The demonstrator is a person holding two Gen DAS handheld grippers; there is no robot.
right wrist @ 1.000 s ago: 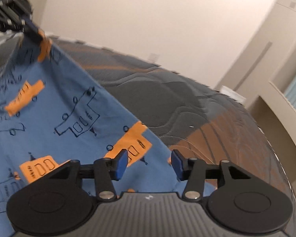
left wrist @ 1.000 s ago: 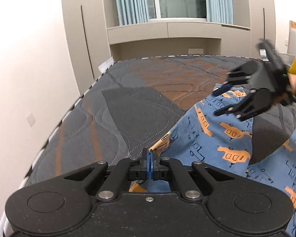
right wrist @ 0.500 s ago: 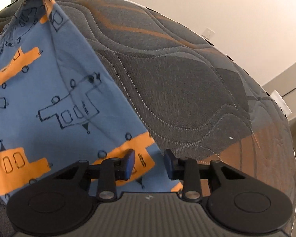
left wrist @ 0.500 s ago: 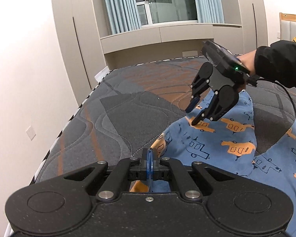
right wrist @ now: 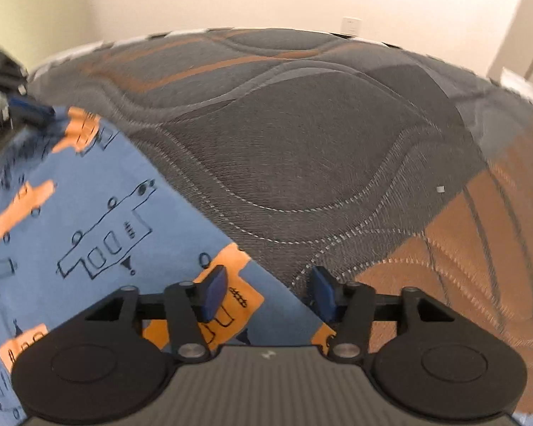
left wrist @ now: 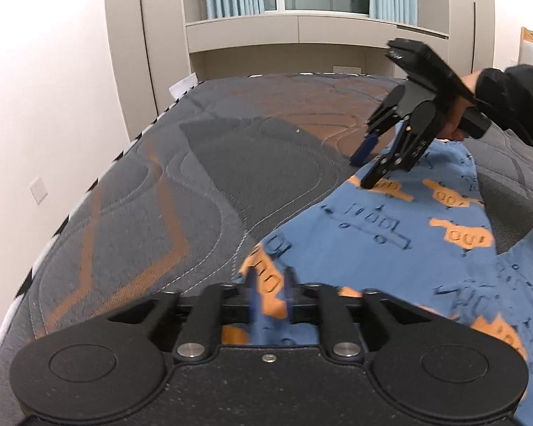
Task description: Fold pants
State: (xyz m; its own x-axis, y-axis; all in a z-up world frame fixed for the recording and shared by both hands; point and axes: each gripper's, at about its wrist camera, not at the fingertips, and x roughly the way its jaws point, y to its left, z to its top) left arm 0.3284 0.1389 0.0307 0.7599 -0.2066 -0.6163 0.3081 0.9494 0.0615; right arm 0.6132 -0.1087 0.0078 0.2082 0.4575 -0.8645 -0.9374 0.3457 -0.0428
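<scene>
in the left wrist view the left gripper (left wrist: 270, 296) sits low over the near corner of the pants (left wrist: 391, 234), its blue pads a little apart with a fold of the blue and orange cloth between them; motion blur makes it impossible to tell whether the cloth is pinched or just let go. the pants lie spread on the mattress (left wrist: 202, 177), to the right of its bare quilted middle, with a grey gap showing between the two legs. beyond that corner the right gripper (left wrist: 364, 170) hangs tilted down over the far edge of the pants, jaws spread, nothing between them. in the right wrist view the right gripper (right wrist: 266, 294) has its fingers wide apart, straddling the straight side edge of the pants (right wrist: 89, 220) where cloth meets mattress (right wrist: 302, 149); one pad is above an orange patch, the other above the quilting. the cloth looks thin, soft and light, likely to sag and slide rather than hold a crease, so a hold right at a hem or corner, both layers together, seems best.
</scene>
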